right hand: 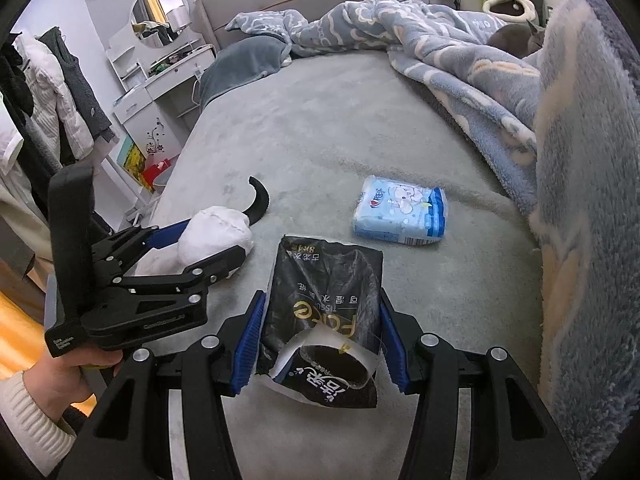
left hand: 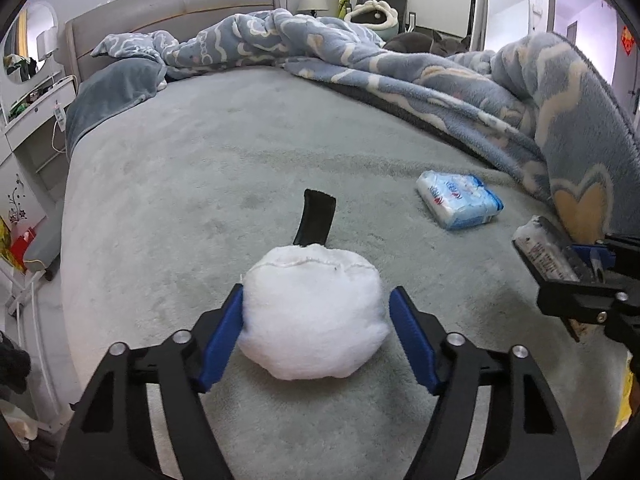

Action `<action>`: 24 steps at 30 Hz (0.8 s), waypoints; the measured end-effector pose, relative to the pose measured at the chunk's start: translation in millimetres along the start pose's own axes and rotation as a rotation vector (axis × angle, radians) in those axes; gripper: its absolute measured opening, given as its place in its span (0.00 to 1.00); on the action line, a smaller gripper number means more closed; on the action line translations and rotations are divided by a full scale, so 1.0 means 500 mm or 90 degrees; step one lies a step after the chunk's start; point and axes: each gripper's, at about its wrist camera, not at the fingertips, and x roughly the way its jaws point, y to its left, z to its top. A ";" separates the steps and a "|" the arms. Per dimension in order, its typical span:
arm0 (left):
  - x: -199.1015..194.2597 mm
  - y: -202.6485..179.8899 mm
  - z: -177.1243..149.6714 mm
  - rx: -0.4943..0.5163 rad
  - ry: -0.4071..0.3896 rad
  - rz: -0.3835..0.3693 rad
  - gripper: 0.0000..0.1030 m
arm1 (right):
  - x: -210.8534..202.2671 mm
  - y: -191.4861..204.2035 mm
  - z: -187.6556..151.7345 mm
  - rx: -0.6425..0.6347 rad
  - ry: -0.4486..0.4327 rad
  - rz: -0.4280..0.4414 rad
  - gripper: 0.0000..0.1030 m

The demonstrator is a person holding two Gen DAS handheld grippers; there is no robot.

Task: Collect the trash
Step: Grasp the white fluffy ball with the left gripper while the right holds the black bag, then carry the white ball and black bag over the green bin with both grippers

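My left gripper [left hand: 316, 320] is shut on a white fluffy ball [left hand: 314, 312] with a black curved band [left hand: 316, 218] sticking out behind it; it also shows in the right wrist view [right hand: 216, 234]. My right gripper [right hand: 320, 336] is shut on a black tissue pack [right hand: 324, 320] with an open flap, held just above the grey bed cover [right hand: 320, 120]. In the left wrist view the right gripper [left hand: 560, 264] shows at the right edge with the pack [left hand: 548, 248]. A light blue tissue pack [left hand: 458, 198] lies on the bed, also in the right wrist view [right hand: 402, 210].
A rumpled blue patterned blanket [left hand: 400, 68] covers the bed's far and right side. A grey cat [left hand: 424, 42] lies beyond it. A grey pillow [right hand: 244, 64] lies by the headboard. A white dresser [right hand: 160, 88] with a round mirror and hanging clothes [right hand: 60, 92] stand left of the bed.
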 end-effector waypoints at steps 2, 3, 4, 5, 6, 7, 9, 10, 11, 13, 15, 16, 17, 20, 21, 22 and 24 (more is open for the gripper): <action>0.002 0.002 0.000 -0.003 0.003 0.002 0.67 | -0.001 0.001 0.000 -0.005 0.001 0.000 0.52; 0.003 0.002 0.000 -0.004 0.004 0.003 0.65 | -0.001 0.002 0.000 -0.006 0.002 0.000 0.52; 0.003 0.002 0.000 -0.002 0.006 0.004 0.62 | 0.001 0.001 0.001 -0.007 0.003 0.000 0.52; 0.003 0.001 0.000 0.000 0.006 0.003 0.58 | 0.002 0.001 0.002 -0.007 0.004 0.001 0.52; 0.002 0.000 0.000 0.002 0.006 0.002 0.56 | 0.002 0.000 0.001 -0.006 0.004 0.001 0.52; 0.000 -0.001 0.000 0.003 0.006 0.001 0.55 | 0.001 0.001 0.000 -0.005 0.005 0.001 0.52; -0.007 0.000 0.001 0.000 0.004 -0.005 0.51 | -0.001 0.002 0.003 -0.005 0.003 0.002 0.52; -0.010 0.001 0.002 -0.002 0.002 -0.007 0.51 | -0.002 0.003 0.001 -0.006 0.002 0.002 0.52; -0.016 0.003 0.004 -0.008 -0.003 -0.012 0.50 | -0.002 0.006 0.004 -0.007 0.000 0.003 0.52; -0.028 0.009 0.008 -0.023 -0.011 -0.023 0.50 | -0.006 0.011 0.004 -0.008 -0.003 0.003 0.52; -0.051 0.018 0.014 -0.043 -0.026 -0.041 0.50 | -0.007 0.020 0.004 -0.008 -0.004 0.006 0.52; -0.060 0.019 0.016 -0.048 -0.031 -0.044 0.50 | -0.008 0.025 0.005 -0.010 -0.005 0.007 0.52; -0.071 0.022 0.018 -0.053 -0.037 -0.047 0.50 | -0.010 0.031 0.005 -0.014 -0.006 0.007 0.52; -0.098 0.035 0.018 -0.073 -0.044 -0.056 0.50 | -0.015 0.048 0.005 -0.020 -0.008 0.007 0.52; -0.106 0.040 0.016 -0.080 -0.045 -0.061 0.50 | -0.018 0.054 0.005 -0.023 -0.010 0.006 0.52; -0.115 0.046 0.015 -0.088 -0.047 -0.065 0.50 | -0.020 0.058 0.004 -0.025 -0.010 0.005 0.52; -0.133 0.060 0.011 -0.117 -0.049 -0.084 0.50 | -0.026 0.068 -0.002 -0.022 -0.011 0.004 0.52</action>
